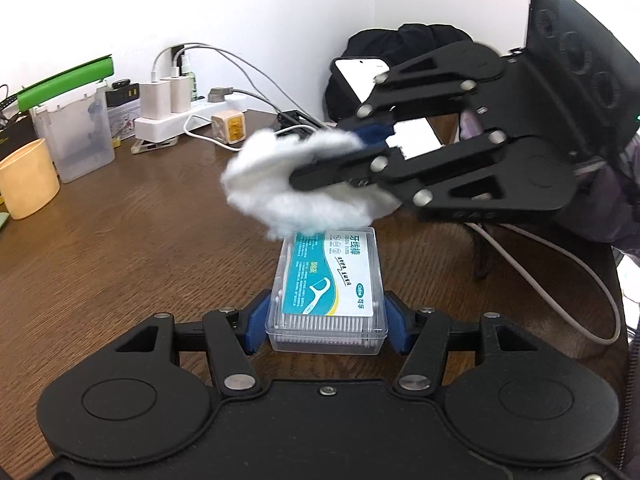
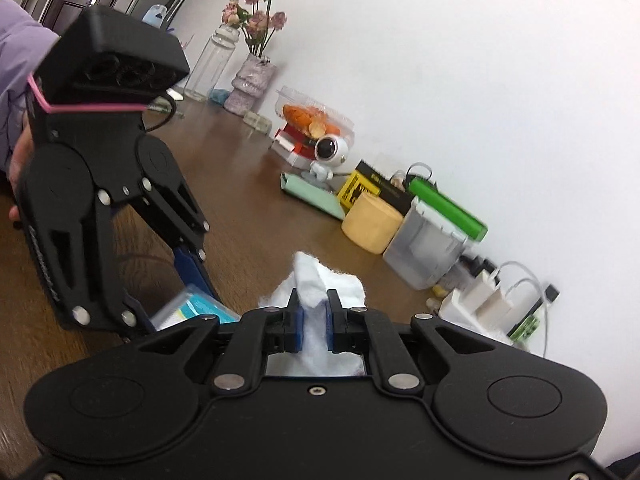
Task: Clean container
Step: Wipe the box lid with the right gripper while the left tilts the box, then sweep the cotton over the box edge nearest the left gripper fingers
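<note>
A clear plastic floss-pick box [image 1: 328,296] with a teal and white label lies on the brown wooden table [image 1: 120,240]. My left gripper [image 1: 326,318] is shut on its near end, one blue pad on each side. My right gripper [image 1: 320,160] comes in from the right, shut on a white cloth [image 1: 288,184] that hangs over the box's far end and touches its lid there. In the right wrist view the cloth [image 2: 320,284] is pinched between the blue pads of my right gripper [image 2: 314,318]. The box [image 2: 192,310] shows only partly behind the left gripper [image 2: 176,280].
A yellow cup [image 1: 26,178], a clear tub [image 1: 78,136] with a green lid and a power strip [image 1: 180,118] with chargers line the back left. A grey cable [image 1: 560,280] loops at the right. A phone [image 1: 362,74] leans on a black bag. A vase of flowers [image 2: 250,80] stands by the wall.
</note>
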